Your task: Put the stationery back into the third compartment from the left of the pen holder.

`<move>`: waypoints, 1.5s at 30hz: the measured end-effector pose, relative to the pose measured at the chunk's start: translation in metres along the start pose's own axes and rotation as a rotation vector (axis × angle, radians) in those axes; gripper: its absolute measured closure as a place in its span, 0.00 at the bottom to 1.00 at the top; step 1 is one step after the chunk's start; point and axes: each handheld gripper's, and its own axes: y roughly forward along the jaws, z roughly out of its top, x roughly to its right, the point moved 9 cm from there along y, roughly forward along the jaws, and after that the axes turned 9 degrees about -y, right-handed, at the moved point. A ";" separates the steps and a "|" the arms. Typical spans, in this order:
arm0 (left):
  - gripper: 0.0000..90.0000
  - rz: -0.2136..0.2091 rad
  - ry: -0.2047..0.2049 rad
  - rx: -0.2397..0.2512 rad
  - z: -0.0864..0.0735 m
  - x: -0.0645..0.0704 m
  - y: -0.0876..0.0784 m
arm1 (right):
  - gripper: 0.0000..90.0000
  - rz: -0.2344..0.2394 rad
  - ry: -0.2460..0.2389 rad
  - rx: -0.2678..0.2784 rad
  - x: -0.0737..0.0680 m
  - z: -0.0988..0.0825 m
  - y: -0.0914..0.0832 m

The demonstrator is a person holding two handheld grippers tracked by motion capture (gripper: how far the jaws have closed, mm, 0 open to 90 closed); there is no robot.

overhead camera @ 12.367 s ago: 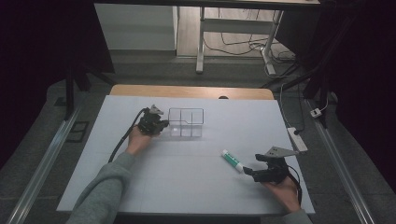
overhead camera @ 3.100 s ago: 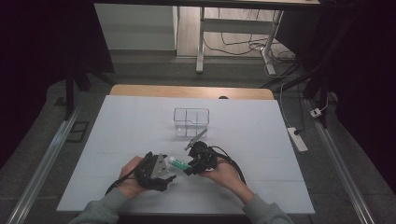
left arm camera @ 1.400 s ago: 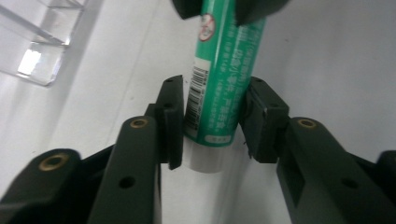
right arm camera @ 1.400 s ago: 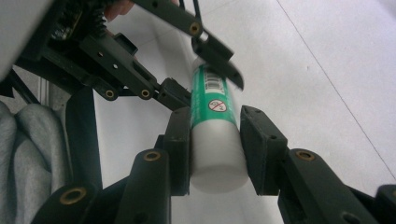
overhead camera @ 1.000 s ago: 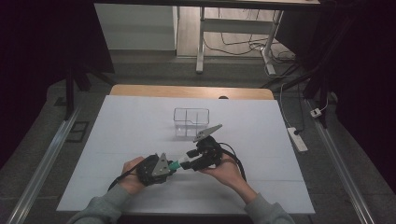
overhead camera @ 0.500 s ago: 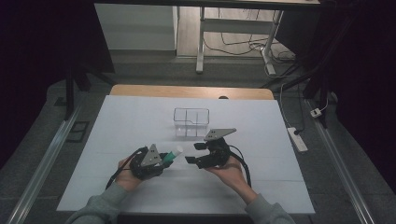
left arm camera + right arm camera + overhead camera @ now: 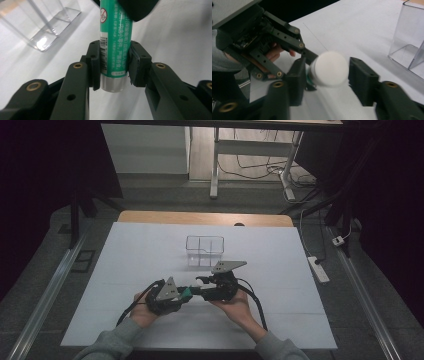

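Observation:
A green tube [image 7: 113, 37] with a silver base points away from my left gripper [image 7: 113, 67], whose pads [image 7: 95, 62] press on its lower body from both sides. In the high view the tube [image 7: 186, 292] bridges the two grippers just above the table's front middle. The tube's white cap [image 7: 329, 68] sits between the jaws of my right gripper [image 7: 327, 75], which have just been closing; both pads stand right against it, a little blurred. The left gripper [image 7: 308, 56] and the hand that holds it face the right one from the far end of the tube.
A clear plastic box [image 7: 205, 251] with compartments stands behind the grippers in the middle of the white table sheet [image 7: 300, 270]; one corner of the box [image 7: 409, 37] is close at the right of the right gripper view. A power strip [image 7: 318, 269] lies off the table's right edge.
Twelve seconds ago the tube lay on the table by the right gripper. In the last half second the right gripper has moved left onto the cap and its jaws have closed around it.

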 end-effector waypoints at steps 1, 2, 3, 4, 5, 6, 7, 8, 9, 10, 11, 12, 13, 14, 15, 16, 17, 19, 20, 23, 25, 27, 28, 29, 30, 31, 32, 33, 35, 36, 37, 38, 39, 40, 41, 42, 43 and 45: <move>0.73 0.002 0.005 -0.005 0.000 0.001 0.001 | 0.62 0.010 0.004 0.003 -0.001 0.000 0.000; 0.72 0.003 0.007 -0.008 -0.001 0.001 0.002 | 0.63 0.015 0.008 0.002 -0.002 0.000 0.001; 0.72 0.001 0.008 -0.009 -0.001 0.001 0.003 | 0.64 0.017 0.010 0.003 -0.002 0.000 0.001; 0.72 0.000 0.009 -0.008 -0.001 0.001 0.003 | 0.66 0.026 0.017 0.009 -0.002 0.000 0.000; 0.72 0.000 0.011 -0.006 0.000 0.002 0.004 | 0.68 0.039 0.029 0.016 -0.003 0.001 -0.001; 0.72 -0.002 0.009 -0.003 0.000 0.002 0.004 | 0.69 0.051 0.037 0.024 -0.003 0.002 -0.001; 0.72 -0.006 0.003 0.001 0.000 0.002 0.004 | 0.70 0.052 0.041 0.025 -0.003 0.002 -0.002; 0.71 -0.011 -0.005 0.005 0.000 0.002 0.005 | 0.70 0.052 0.033 0.026 -0.003 0.002 -0.002; 0.70 -0.012 -0.013 0.009 0.000 0.001 0.004 | 0.70 0.049 0.023 0.027 -0.004 0.003 -0.002; 0.68 -0.010 -0.024 0.014 0.001 -0.001 0.004 | 0.70 0.041 0.014 0.025 -0.005 0.003 -0.003; 0.66 -0.006 -0.040 0.017 0.001 -0.001 0.004 | 0.70 0.030 0.004 0.027 -0.005 0.004 -0.004; 0.61 0.004 -0.049 0.015 0.000 -0.003 0.003 | 0.70 0.014 -0.009 0.026 -0.004 0.005 -0.005; 0.56 0.010 -0.059 0.008 -0.001 -0.005 0.003 | 0.70 -0.001 -0.023 0.023 -0.003 0.006 -0.006; 0.53 0.009 -0.073 0.001 -0.002 -0.007 0.002 | 0.70 -0.012 -0.030 0.024 -0.002 0.007 -0.008; 0.52 0.014 -0.086 -0.001 -0.002 -0.009 0.001 | 0.70 -0.023 -0.032 0.029 0.000 0.008 -0.011; 0.50 0.021 -0.099 -0.001 -0.003 -0.010 0.000 | 0.70 -0.032 -0.032 0.036 0.002 0.010 -0.013; 0.48 0.024 -0.108 -0.003 -0.003 -0.012 -0.002 | 0.70 -0.042 -0.031 0.039 0.004 0.011 -0.016; 0.44 0.031 -0.120 -0.006 -0.005 -0.014 -0.005 | 0.70 -0.064 -0.035 0.044 0.010 0.012 -0.021; 0.43 0.034 -0.124 -0.009 -0.007 -0.015 -0.006 | 0.70 -0.072 -0.036 0.048 0.012 0.013 -0.023; 0.41 0.044 -0.137 -0.026 -0.013 -0.019 -0.013 | 0.70 -0.101 -0.038 0.062 0.018 0.016 -0.030; 0.40 0.041 -0.151 -0.028 -0.017 -0.021 -0.020 | 0.70 -0.119 -0.044 0.068 0.021 0.018 -0.035; 0.39 0.049 -0.165 -0.028 -0.023 -0.024 -0.026 | 0.70 -0.126 -0.051 0.073 0.023 0.021 -0.039; 0.38 0.051 -0.173 -0.030 -0.026 -0.026 -0.029 | 0.70 -0.134 -0.055 0.076 0.024 0.023 -0.042; 0.38 0.055 -0.180 -0.035 -0.029 -0.027 -0.032 | 0.70 -0.142 -0.058 0.080 0.025 0.025 -0.044; 0.37 0.060 -0.185 -0.036 -0.032 -0.029 -0.034 | 0.70 -0.149 -0.061 0.083 0.027 0.026 -0.047; 0.37 0.064 -0.190 -0.038 -0.034 -0.030 -0.037 | 0.70 -0.156 -0.062 0.089 0.028 0.028 -0.049; 0.37 0.068 -0.194 -0.039 -0.037 -0.031 -0.039 | 0.70 -0.162 -0.064 0.091 0.029 0.029 -0.051; 0.36 0.072 -0.197 -0.039 -0.038 -0.032 -0.041 | 0.70 -0.169 -0.063 0.099 0.030 0.031 -0.052; 0.36 0.082 -0.205 -0.039 -0.042 -0.035 -0.044 | 0.70 -0.182 -0.066 0.097 0.033 0.033 -0.055; 0.36 0.086 -0.210 -0.041 -0.043 -0.036 -0.045 | 0.70 -0.187 -0.068 0.101 0.035 0.034 -0.056; 0.35 0.092 -0.215 -0.043 -0.045 -0.038 -0.046 | 0.70 -0.190 -0.065 0.104 0.036 0.036 -0.057; 0.35 0.097 -0.219 -0.046 -0.047 -0.039 -0.048 | 0.70 -0.190 -0.064 0.102 0.038 0.036 -0.058; 0.35 0.101 -0.225 -0.047 -0.049 -0.040 -0.049 | 0.70 -0.191 -0.060 0.105 0.040 0.037 -0.059; 0.34 0.106 -0.230 -0.047 -0.051 -0.042 -0.051 | 0.70 -0.196 -0.059 0.112 0.042 0.039 -0.060; 0.34 0.110 -0.235 -0.047 -0.053 -0.043 -0.053 | 0.70 -0.202 -0.062 0.112 0.044 0.041 -0.061; 0.34 0.114 -0.242 -0.045 -0.055 -0.045 -0.055 | 0.70 -0.207 -0.062 0.114 0.046 0.043 -0.063; 0.34 0.118 -0.248 -0.045 -0.057 -0.046 -0.057 | 0.70 -0.211 -0.057 0.117 0.049 0.046 -0.064; 0.34 0.124 -0.259 -0.046 -0.061 -0.048 -0.059 | 0.70 -0.225 -0.054 0.133 0.055 0.052 -0.067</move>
